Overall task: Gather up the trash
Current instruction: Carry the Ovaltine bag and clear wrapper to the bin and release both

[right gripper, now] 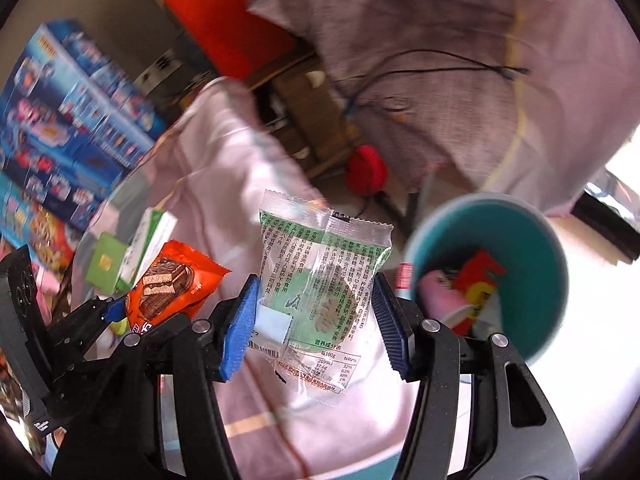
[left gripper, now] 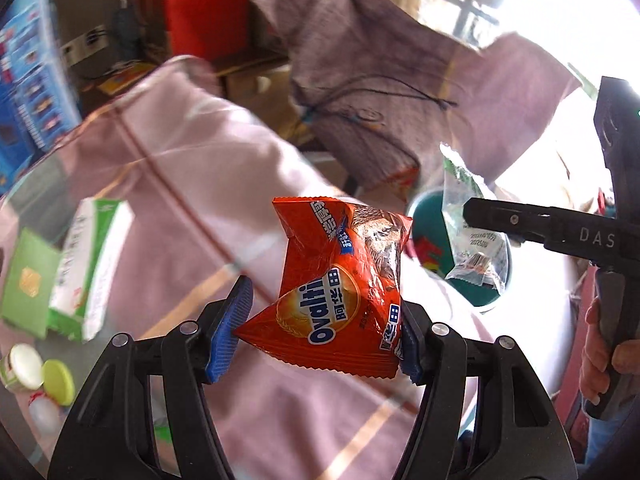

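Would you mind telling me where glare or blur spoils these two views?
Left wrist view: window glare burns out the upper right; the background is smeared, yet the orange Ovaltine wrapper in the left tongs is sharp. Right wrist view: glare whitens the right edge beside the teal bin; blue boxes are blurred.

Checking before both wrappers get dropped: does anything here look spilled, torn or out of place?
Nothing looks spilled or torn. The orange wrapper is crumpled in the left gripper, the clear wrapper hangs in the right gripper, and the teal bin beside them already holds trash.
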Tool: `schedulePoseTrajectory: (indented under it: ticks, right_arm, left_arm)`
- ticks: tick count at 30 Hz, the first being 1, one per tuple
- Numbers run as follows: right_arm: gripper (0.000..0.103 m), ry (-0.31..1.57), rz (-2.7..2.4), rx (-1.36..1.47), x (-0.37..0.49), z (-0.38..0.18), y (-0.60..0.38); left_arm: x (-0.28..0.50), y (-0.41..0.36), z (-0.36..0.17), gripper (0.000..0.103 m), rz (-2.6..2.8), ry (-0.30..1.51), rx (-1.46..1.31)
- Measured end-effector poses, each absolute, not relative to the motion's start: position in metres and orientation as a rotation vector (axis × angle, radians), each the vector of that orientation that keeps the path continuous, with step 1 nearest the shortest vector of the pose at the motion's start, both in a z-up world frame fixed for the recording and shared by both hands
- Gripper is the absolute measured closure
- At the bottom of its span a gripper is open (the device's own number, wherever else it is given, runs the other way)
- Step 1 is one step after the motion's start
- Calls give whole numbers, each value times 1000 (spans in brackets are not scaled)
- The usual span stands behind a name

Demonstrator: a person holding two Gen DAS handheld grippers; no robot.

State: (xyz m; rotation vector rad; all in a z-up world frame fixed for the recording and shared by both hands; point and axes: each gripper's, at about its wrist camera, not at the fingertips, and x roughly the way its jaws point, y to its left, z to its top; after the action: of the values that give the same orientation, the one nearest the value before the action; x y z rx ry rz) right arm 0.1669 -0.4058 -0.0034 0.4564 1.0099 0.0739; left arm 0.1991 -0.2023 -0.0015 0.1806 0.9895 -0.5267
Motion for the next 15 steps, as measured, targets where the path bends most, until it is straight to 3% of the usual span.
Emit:
schedulePoseTrajectory:
  ticks: [15]
  right_arm:
    - [49,1008,-63,603,135,-36,-520]
  left_arm:
    - [200,-318,-30,38,-635,1067,308]
